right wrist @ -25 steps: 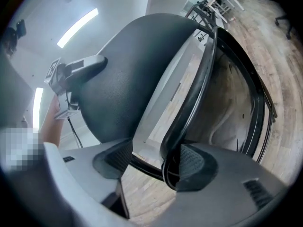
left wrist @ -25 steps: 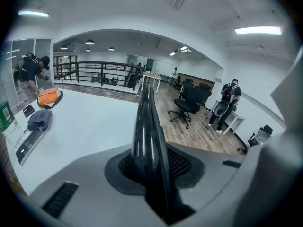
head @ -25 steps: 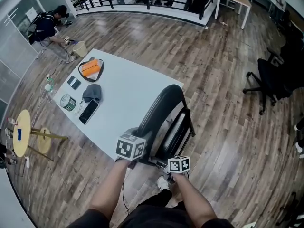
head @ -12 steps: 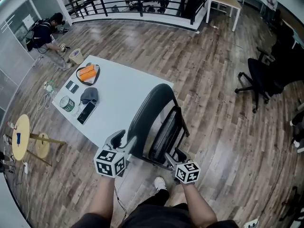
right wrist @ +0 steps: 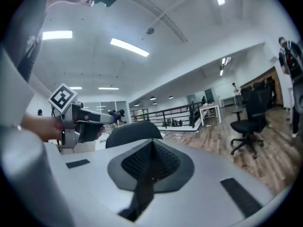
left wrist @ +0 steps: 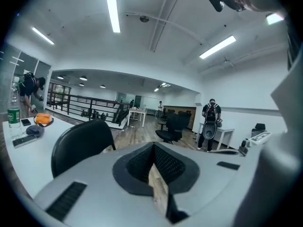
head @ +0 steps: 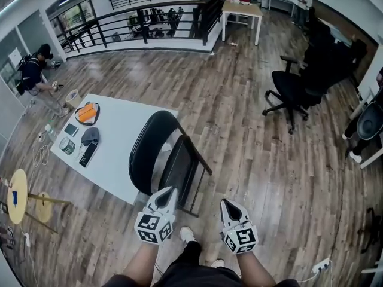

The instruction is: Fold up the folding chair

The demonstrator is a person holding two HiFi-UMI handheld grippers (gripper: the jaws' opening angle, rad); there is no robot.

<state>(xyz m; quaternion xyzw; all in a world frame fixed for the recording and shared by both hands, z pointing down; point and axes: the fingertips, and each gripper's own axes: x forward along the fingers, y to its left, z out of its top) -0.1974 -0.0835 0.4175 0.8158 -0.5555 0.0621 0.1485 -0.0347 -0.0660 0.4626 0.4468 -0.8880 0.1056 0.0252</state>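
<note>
The black folding chair point(head: 157, 155) stands at the near edge of the white table point(head: 122, 137), its seat swung up close to the rounded back. Both grippers are held near my body, apart from the chair and pointing roughly level. My left gripper point(head: 169, 192) is just short of the chair's lower frame, shut with nothing between its pads. My right gripper point(head: 227, 204) hovers over bare floor to the right, also shut and empty. The left gripper view shows the chair's back point(left wrist: 79, 143) to the left of the closed left gripper point(left wrist: 154, 150). In the right gripper view the chair's back point(right wrist: 133, 129) rises behind the closed right gripper point(right wrist: 151, 148).
On the table lie an orange object point(head: 87, 112), a tin point(head: 67, 145), a phone and a grey cloth. A black office chair point(head: 291, 89) stands at the right. A yellow stool point(head: 16, 191) is at the left. A railing point(head: 143, 17) runs along the back, with a person crouching point(head: 33, 70) far left.
Both grippers have let go of the chair's lower frame, drawn back toward my body and risen, and their jaws have closed. My head has lifted, showing more of the room.
</note>
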